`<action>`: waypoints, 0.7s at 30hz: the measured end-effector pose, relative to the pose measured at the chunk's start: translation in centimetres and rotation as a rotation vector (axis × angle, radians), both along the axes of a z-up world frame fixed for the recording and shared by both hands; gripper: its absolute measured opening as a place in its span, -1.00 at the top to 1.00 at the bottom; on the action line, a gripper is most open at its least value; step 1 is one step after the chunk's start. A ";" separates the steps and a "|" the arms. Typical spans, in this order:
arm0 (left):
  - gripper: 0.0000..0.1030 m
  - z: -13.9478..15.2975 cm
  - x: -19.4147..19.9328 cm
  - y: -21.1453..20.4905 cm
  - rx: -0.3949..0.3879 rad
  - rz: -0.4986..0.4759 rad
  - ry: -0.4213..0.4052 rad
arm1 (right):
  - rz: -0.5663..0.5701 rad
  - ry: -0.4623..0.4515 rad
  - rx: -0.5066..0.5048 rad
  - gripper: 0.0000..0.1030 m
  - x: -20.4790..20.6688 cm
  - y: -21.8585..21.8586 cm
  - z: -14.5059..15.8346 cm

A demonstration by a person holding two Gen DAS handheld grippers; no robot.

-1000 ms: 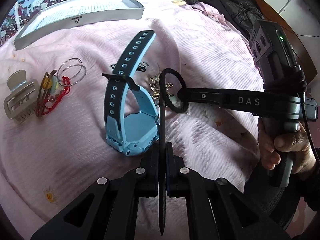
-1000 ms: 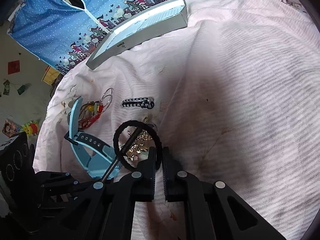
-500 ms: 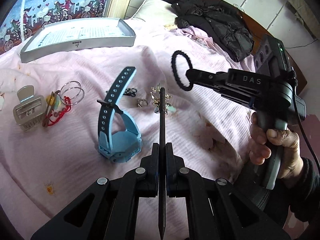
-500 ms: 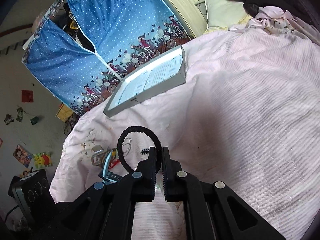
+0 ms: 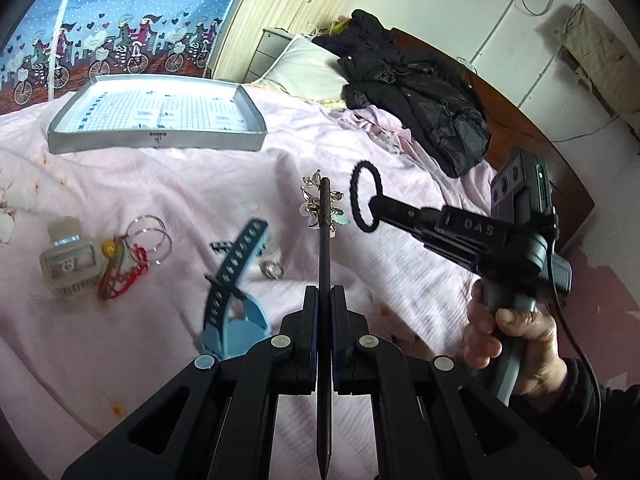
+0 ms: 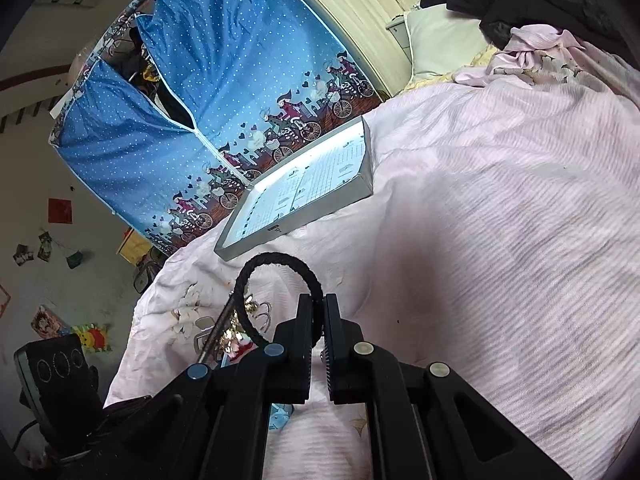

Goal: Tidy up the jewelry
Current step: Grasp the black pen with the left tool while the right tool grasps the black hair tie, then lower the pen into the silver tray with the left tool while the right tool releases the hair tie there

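My left gripper point(image 5: 325, 291) is shut on a thin dark rod point(image 5: 325, 248) that points forward. A gold and pink jewelry cluster point(image 5: 316, 202) seems to hang on the rod near its tip, above the pink bedspread point(image 5: 200, 184). My right gripper point(image 5: 374, 205), held by a hand, comes in from the right and is shut on a black hair tie point(image 5: 364, 198) just right of the rod tip. In the right wrist view the right gripper point(image 6: 318, 305) pinches the hair tie point(image 6: 276, 258); the rod point(image 6: 218, 330) and cluster point(image 6: 236, 334) show through the loop.
A grey tray point(image 5: 156, 142) lies at the back left. On the bedspread lie a blue watch point(image 5: 236, 300), a silver ring point(image 5: 272, 269), a small black clip point(image 5: 220, 246), two hoops point(image 5: 150, 234), a red cord point(image 5: 128, 276) and a claw clip point(image 5: 70, 256). A black jacket point(image 5: 420, 92) lies at the back right.
Both grippers have risen off the bed. The hair tie, earlier looped round the rod, is now clear of it to the right. The jewelry cluster has come up with the rod.
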State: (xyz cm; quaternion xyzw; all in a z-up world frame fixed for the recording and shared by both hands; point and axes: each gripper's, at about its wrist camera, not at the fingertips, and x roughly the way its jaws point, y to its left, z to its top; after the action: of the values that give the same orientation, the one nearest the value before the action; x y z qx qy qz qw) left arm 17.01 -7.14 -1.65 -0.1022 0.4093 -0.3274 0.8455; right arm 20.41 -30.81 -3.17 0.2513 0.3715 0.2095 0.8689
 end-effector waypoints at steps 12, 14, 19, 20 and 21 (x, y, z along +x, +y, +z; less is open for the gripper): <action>0.94 3.3 14.2 7.0 -0.007 0.251 0.021 | 0.138 0.013 -0.037 0.89 12.8 7.2 1.5; 0.94 2.6 17.2 8.9 -0.010 0.294 0.038 | 0.140 0.028 -0.039 0.89 15.3 8.8 0.7; 0.94 0.5 23.3 12.6 0.008 0.370 0.075 | 0.113 0.103 -0.045 0.89 20.4 11.2 -1.8; 0.94 0.1 24.2 13.0 0.010 0.379 0.084 | 0.104 0.117 -0.048 0.89 21.1 11.4 -2.4; 0.94 -0.3 25.0 13.4 0.012 0.391 0.093 | 0.092 0.133 -0.051 0.89 21.9 11.6 -2.9</action>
State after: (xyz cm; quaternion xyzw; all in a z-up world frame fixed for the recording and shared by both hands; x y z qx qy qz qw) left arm 42.03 6.29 -1.96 -0.1896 0.4222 -0.1496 0.8737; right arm 42.27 -19.20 -6.10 0.2252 0.4449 0.2226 0.8377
